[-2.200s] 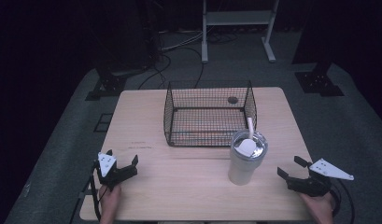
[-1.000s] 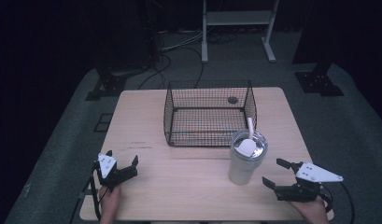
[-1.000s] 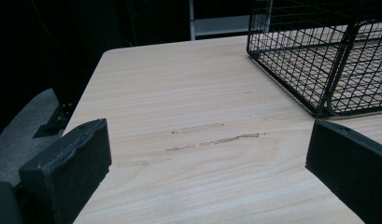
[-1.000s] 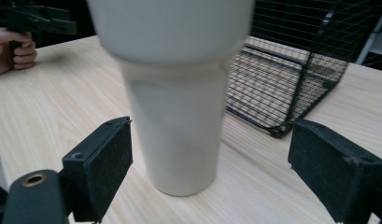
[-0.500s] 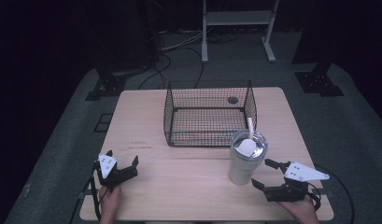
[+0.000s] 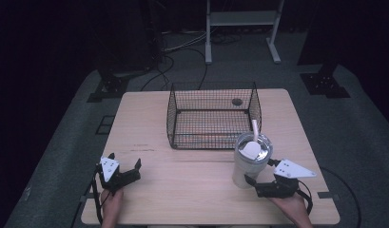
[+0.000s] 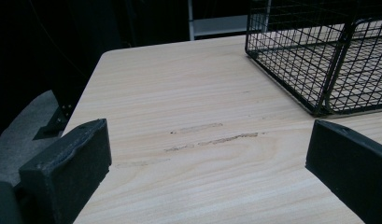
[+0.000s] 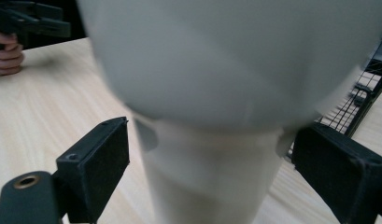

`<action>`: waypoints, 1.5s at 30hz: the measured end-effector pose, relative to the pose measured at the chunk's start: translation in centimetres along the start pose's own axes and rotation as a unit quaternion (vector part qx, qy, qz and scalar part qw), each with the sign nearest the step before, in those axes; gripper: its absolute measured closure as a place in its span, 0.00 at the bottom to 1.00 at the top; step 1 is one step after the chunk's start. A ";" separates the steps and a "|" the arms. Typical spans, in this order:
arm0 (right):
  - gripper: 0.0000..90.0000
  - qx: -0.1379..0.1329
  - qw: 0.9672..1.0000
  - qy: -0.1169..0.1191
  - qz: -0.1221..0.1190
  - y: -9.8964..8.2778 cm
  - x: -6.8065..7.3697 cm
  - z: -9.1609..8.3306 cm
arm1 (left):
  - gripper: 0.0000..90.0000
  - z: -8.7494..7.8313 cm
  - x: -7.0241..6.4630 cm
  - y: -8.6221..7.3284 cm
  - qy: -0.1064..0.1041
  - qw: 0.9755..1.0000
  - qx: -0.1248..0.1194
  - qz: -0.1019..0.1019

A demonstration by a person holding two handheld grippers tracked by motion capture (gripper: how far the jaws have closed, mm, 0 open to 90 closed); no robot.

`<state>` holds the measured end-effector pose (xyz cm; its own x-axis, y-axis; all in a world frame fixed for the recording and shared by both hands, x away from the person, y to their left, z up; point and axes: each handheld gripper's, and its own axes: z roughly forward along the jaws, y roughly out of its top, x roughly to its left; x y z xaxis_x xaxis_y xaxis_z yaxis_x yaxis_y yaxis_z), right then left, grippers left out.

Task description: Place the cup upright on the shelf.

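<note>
Closing in on the tumbler (image 6: pixel 249 161): over the last couple of secs the right gripper (image 6: pixel 256 183) has slid from the tabletop's right edge inward, and its jaws now stand spread either side of the cup's narrow lower body, not yet pinching. In the right gripper view the tumbler (image 8: pixel 212 140) sits between the two black jaws w/ a gap on both sides, so I'd judge this as the approach just ending and the squeeze coming next. Left gripper (image 6: pixel 120 173) hasn't budged, parked near the front left corner, jaws released, nothing between them.

Tumbler stands upright on the tabletop (image 6: pixel 182 190), front right, just in front of the wire basket (image 6: pixel 212 116), lid on and white straw (image 6: pixel 254 129) leaning toward the basket.

Room: the front edge is close behind the right hand, and the right edge is not far off. The basket wall is near the cup's far side, so a forward push risks a bump; lifting straight up looks cleanest. Wide bare wood lies centre and left. Beyond the tabletop, cables and a stand on dark floor.
</note>
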<state>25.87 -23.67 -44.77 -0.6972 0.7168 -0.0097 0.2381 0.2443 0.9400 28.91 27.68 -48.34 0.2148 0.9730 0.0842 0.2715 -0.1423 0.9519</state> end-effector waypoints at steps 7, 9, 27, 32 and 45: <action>0.10 -0.012 1.000 -0.003 0.005 0.2 0.0 1.1 | 0.00 0.0 0.0 0.0 0.000 1.000 -0.001 -0.001; 0.09 -0.015 1.000 -0.005 0.006 0.2 0.0 1.2 | 0.00 0.0 0.0 0.0 0.000 1.000 -0.001 -0.001; 0.08 -0.055 0.998 -0.014 0.012 0.4 0.1 3.1 | 0.00 -0.1 0.1 0.0 0.003 1.000 -0.003 -0.008; 0.08 -0.053 0.998 -0.013 0.008 0.4 0.1 3.1 | 0.00 0.0 0.1 0.0 0.002 1.000 -0.003 -0.008; 0.09 -0.044 0.999 -0.012 0.001 0.6 0.4 2.9 | 0.00 0.0 0.2 0.0 0.003 1.000 -0.003 -0.010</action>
<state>27.70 -21.34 -45.15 -0.6800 0.7330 -0.0159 0.1774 0.1856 0.9665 28.93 27.90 -48.35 0.2044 0.9767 0.0660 0.2711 -0.1213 0.9549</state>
